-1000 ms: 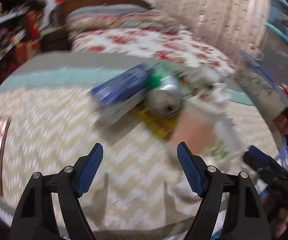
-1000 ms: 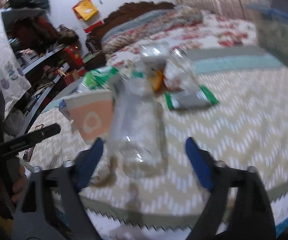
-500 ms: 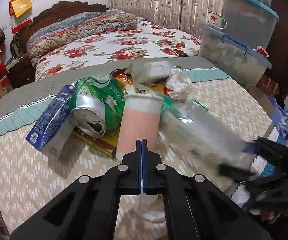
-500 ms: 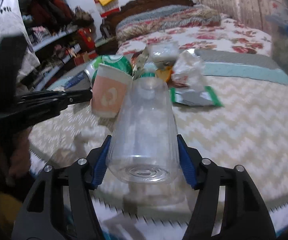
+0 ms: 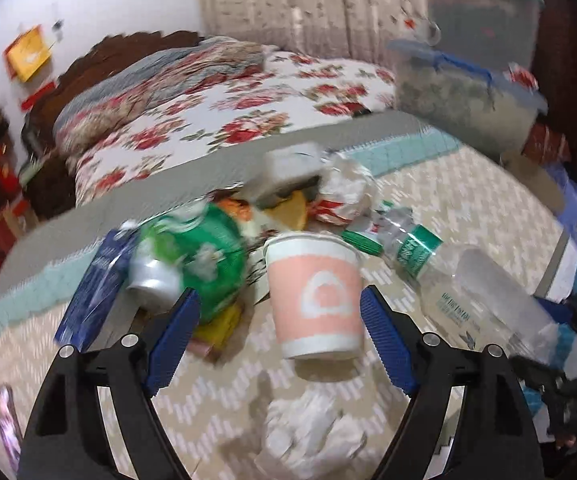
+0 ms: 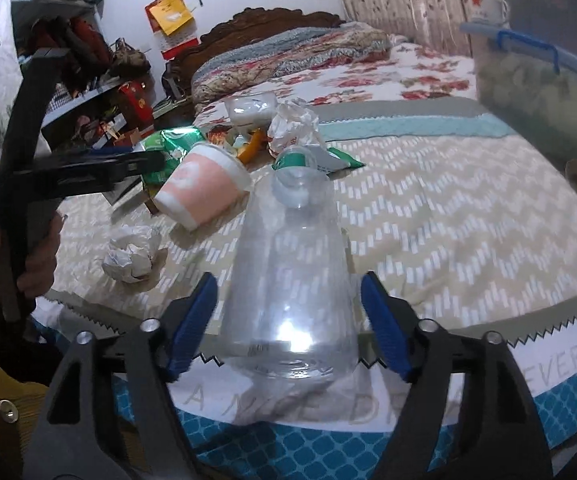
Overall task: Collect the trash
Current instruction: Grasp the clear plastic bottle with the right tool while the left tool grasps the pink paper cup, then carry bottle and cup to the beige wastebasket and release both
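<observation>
A pile of trash lies on a chevron bedspread (image 5: pixel 468 208). A pink paper cup (image 5: pixel 314 296) lies on its side between the fingers of my open left gripper (image 5: pixel 278 332), nearer the right finger. A crumpled white paper ball (image 5: pixel 308 436) lies just below it. A green can (image 5: pixel 196 264) and a blue carton (image 5: pixel 96 288) lie to the left. A clear plastic bottle (image 6: pixel 292 280) lies between the fingers of my open right gripper (image 6: pixel 288 324), with gaps on both sides. The bottle (image 5: pixel 476 300) also shows at the right of the left wrist view.
More wrappers and a crumpled white bag (image 5: pixel 344 188) lie behind the cup. A floral bed (image 5: pixel 228 108) stands beyond. Lidded plastic bins (image 5: pixel 468 92) stand at the right. The bedspread's zigzag edge (image 6: pixel 528 332) runs close to my right gripper. A phone (image 5: pixel 4 420) lies at the far left.
My left gripper was shut half a second ago and has opened around the pink cup. My right gripper was shut on the clear bottle and has opened; the bottle now lies free between its fingers.
</observation>
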`<move>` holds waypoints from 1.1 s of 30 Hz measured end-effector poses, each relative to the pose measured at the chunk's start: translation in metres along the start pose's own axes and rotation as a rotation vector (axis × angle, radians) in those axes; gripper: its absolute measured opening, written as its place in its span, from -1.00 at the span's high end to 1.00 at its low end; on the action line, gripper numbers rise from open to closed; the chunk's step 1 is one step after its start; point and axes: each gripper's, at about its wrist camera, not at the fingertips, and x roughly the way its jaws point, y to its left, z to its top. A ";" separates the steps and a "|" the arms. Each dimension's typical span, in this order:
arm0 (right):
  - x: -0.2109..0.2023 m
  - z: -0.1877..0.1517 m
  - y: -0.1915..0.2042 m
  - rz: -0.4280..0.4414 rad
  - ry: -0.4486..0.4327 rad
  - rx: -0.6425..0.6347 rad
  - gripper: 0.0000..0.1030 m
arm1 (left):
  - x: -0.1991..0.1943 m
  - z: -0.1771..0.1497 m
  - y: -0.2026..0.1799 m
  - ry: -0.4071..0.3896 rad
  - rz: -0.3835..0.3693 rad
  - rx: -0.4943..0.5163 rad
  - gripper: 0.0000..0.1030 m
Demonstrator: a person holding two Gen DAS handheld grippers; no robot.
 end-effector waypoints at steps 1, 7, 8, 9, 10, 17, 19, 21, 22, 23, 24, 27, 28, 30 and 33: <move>0.002 -0.001 0.002 -0.013 -0.001 -0.016 -0.57 | 0.007 0.002 -0.007 0.015 0.001 0.025 -0.51; 0.008 -0.001 0.010 -0.040 -0.024 -0.028 -0.70 | 0.037 0.004 -0.011 0.109 -0.013 0.017 -0.51; 0.009 -0.002 0.010 -0.040 -0.029 -0.023 -0.71 | 0.040 0.004 -0.008 0.123 -0.034 -0.003 -0.51; 0.009 -0.002 0.010 -0.042 -0.035 -0.019 -0.71 | 0.043 0.004 -0.005 0.137 -0.063 -0.024 -0.51; 0.010 -0.002 0.010 -0.045 -0.037 -0.019 -0.71 | 0.046 0.004 -0.003 0.151 -0.090 -0.044 -0.47; 0.011 -0.006 0.009 -0.035 -0.017 -0.026 -0.22 | 0.038 0.001 -0.001 0.147 -0.131 -0.098 0.07; -0.006 -0.011 0.006 -0.036 -0.072 -0.028 -0.22 | 0.019 0.006 -0.006 0.097 -0.141 -0.089 0.07; -0.022 -0.015 0.000 -0.076 -0.123 -0.027 -0.22 | 0.006 0.015 -0.018 0.064 -0.170 -0.060 0.07; -0.028 -0.017 -0.007 -0.108 -0.144 -0.014 -0.22 | 0.004 0.021 -0.026 0.059 -0.190 -0.045 0.06; -0.032 -0.020 -0.017 -0.138 -0.159 0.012 -0.22 | 0.004 0.031 -0.042 0.058 -0.224 -0.011 0.06; -0.036 -0.021 -0.027 -0.163 -0.169 0.042 -0.22 | 0.006 0.040 -0.056 0.060 -0.243 0.015 0.05; -0.053 -0.024 -0.073 -0.237 -0.208 0.183 -0.22 | 0.019 0.068 -0.110 0.067 -0.311 0.117 0.03; -0.062 -0.024 -0.093 -0.264 -0.224 0.240 -0.22 | 0.025 0.082 -0.137 0.063 -0.352 0.165 0.03; -0.077 -0.023 -0.129 -0.315 -0.246 0.332 -0.22 | 0.039 0.106 -0.181 0.065 -0.402 0.231 0.01; -0.095 -0.022 -0.193 -0.378 -0.240 0.498 -0.22 | 0.060 0.139 -0.255 0.100 -0.516 0.306 -0.03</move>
